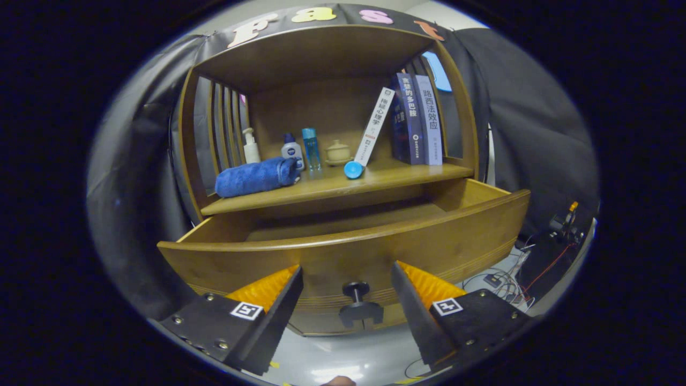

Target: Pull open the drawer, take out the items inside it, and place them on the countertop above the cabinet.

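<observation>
Wooden cabinet (327, 161) seen from the front, with its drawer (343, 252) drawn out toward the viewer. On the surface (375, 179) above the drawer, from left to right: a rolled blue towel (256, 176) lying on its side near the front edge; behind it a white pump bottle (250, 146) against the slatted left wall; a small white bottle with a dark cap (292, 151); just beside it a clear blue bottle (311, 148), upright; a pale lidded pot (338, 152) near the back panel; a round blue object (353, 170) lying close to the front edge; a white book (374, 126) leaning to the right, its foot next to the blue object; and 2 upright books (419, 119) standing against the right wall. The visible part of the drawer's floor shows bare wood; its near part is hidden behind the drawer front, so what lies there cannot be told. A dark knob (358, 306) projects from the middle of the drawer front. The tongs (347, 300) stand wide apart, 1 finger on each side of the knob and clear of it, gripping nothing. To the right of the cabinet, well apart from it, cables (509, 279) trail across the floor beside dark equipment (563, 225).
</observation>
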{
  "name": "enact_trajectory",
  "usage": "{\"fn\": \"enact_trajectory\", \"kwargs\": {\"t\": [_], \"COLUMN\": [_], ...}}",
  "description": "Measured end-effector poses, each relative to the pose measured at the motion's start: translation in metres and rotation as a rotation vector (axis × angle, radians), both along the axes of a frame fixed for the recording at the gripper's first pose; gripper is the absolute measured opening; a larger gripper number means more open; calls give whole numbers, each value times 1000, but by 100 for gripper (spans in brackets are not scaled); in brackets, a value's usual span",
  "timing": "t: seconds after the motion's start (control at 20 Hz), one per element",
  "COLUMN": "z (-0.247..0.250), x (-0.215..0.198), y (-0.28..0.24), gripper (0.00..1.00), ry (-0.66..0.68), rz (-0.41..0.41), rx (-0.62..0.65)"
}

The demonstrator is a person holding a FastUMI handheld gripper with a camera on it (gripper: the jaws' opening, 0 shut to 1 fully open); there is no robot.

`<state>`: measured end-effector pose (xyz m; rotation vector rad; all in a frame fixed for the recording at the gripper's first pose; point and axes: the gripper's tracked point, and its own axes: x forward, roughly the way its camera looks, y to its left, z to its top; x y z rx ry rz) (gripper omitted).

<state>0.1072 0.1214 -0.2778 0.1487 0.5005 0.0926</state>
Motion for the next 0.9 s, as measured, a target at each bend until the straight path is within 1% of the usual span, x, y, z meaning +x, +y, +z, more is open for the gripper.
{"fn": "enact_trajectory", "kwargs": {"t": [0.3,0.9], "z": [-4,-18], "x": [18,69], "y": [-3,16], "gripper": [99,99], "ry": [-6,15], "rz": [-1,2], "rx": [44,85]}}
